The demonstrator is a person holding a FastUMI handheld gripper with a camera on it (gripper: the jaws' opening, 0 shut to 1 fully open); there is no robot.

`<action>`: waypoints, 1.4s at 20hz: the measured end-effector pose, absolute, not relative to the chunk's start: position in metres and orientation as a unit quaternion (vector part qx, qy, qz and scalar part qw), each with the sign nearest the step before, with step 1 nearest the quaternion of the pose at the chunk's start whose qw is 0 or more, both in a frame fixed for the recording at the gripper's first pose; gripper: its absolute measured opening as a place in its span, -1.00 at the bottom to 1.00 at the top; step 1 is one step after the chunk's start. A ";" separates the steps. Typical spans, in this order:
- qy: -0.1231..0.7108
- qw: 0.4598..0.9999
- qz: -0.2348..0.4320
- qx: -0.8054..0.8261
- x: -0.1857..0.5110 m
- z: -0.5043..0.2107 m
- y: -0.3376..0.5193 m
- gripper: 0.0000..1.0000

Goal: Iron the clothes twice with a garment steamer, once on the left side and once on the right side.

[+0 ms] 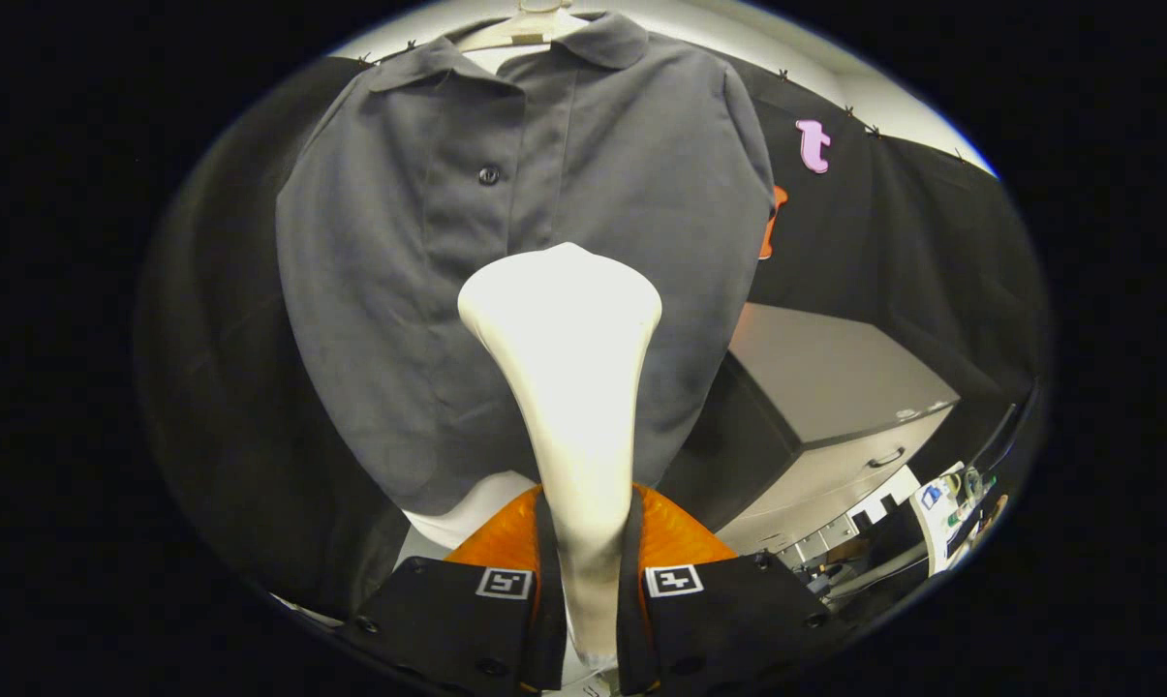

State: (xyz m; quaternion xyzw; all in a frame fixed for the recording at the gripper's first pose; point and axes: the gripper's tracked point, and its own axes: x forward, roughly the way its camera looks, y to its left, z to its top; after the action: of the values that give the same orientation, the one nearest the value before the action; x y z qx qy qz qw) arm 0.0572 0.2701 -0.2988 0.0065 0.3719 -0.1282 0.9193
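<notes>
A dark grey collared shirt (428, 290) hangs on a pale hanger (520, 24) against the black cloth wall, its button placket running down the middle. My gripper (583, 581) is shut on the white handle of the garment steamer (568, 368), both fingers (544, 571) pressing its narrow neck. The steamer's wide head rises beyond the fingers and stands in front of the shirt's lower middle, just right of the placket. Whether the head touches the cloth I cannot tell. An orange part (501, 537) shows behind the fingers.
A grey cabinet (835, 387) with a drawer handle stands to the right of the shirt. Clutter and cables (951, 503) lie on the floor past it. A white surface (467, 513) shows below the shirt's hem.
</notes>
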 end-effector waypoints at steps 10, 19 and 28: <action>0.313 0.944 -0.101 0.004 0.081 -0.205 0.307 -0.43; 0.256 0.965 -0.062 -0.001 0.118 -0.129 0.338 -0.43; 0.251 0.968 -0.021 0.002 0.158 -0.126 0.380 -0.43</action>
State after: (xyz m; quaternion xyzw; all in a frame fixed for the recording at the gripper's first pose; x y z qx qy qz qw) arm 0.1583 0.3797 -0.1262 0.0020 0.2512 -0.0207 0.9677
